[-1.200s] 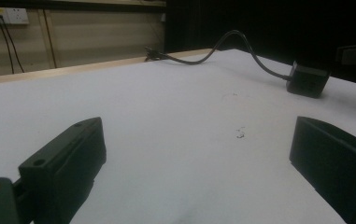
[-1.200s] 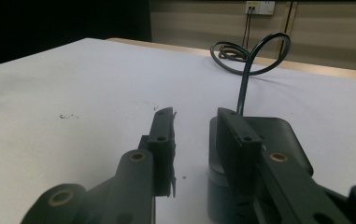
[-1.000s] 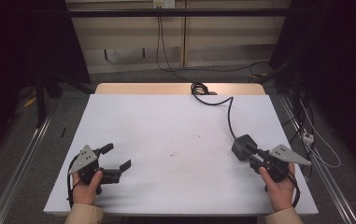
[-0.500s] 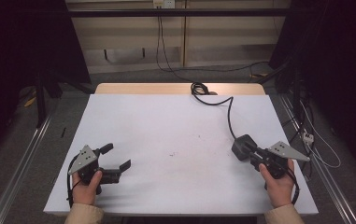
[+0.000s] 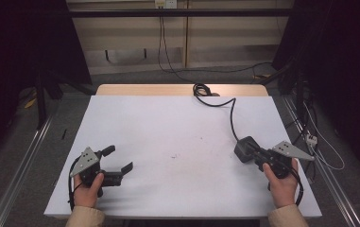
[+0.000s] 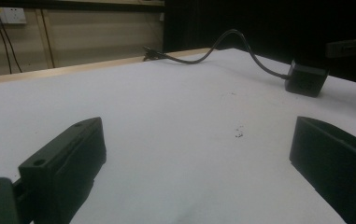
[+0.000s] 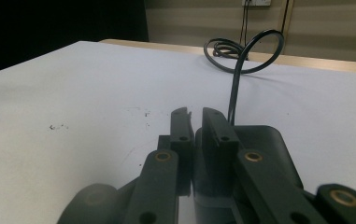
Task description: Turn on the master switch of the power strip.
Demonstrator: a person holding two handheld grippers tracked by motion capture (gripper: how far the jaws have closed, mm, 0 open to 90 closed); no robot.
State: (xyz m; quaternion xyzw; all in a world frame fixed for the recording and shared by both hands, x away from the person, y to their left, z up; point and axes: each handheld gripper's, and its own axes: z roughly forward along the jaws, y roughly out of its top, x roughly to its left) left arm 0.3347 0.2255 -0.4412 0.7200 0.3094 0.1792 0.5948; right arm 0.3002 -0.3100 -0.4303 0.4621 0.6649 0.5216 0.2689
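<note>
Right hand-held gripper (image 5: 258, 156) nearly together beside black adapter (image 5: 244, 148); left hand-held gripper (image 5: 118, 161) apart.

Above the white table (image 5: 177, 137), the high view looks forward and down. The left gripper view skims low across the table toward the black adapter (image 6: 306, 78); the right gripper view sits right behind it. All three share the adapter.

Your left gripper (image 5: 121, 160) rested near left, jaws spread wide. Your right gripper (image 5: 258, 153) sat near right, jaws just closing, seemingly almost together; both hands held low.
</note>
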